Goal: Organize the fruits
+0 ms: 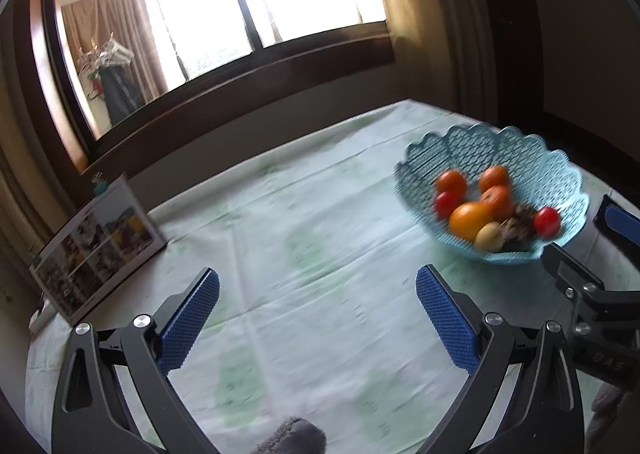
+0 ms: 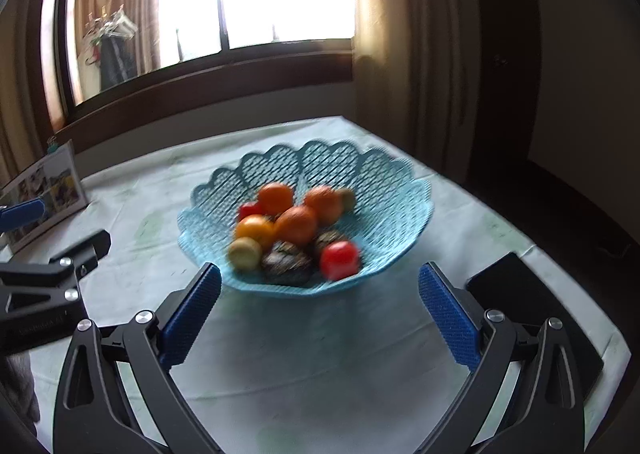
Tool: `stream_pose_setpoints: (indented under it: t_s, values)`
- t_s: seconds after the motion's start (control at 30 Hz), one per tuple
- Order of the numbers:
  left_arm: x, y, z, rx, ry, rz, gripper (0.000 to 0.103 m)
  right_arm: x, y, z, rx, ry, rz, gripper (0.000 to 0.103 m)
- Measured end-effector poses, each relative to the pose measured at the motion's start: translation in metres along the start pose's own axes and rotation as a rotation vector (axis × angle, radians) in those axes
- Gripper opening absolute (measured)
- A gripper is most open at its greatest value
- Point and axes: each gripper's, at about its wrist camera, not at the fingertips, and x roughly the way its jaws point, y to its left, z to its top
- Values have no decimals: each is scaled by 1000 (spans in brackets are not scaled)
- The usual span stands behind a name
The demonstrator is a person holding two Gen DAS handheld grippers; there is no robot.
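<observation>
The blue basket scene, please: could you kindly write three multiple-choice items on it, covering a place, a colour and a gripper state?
1. Where does the fruit lie?
A. in the blue basket
B. on the cloth
C. on the windowsill

2. What colour are the gripper pads?
A. red
B. blue
C. white

3. How does the right gripper stand?
A. shut on an orange
B. shut, empty
C. open, empty

Key: 1 A, the fruit sits inside the blue basket. 2 B, the pads are blue. 3 C, the right gripper has its jaws wide apart with nothing between them.
</observation>
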Motion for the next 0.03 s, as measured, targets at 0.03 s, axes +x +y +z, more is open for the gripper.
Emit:
stream_pose_setpoints:
  t_s: [0.03]
  values:
    - [0, 7, -4, -9, 16, 10, 98, -1, 6, -3, -8, 19, 26, 100]
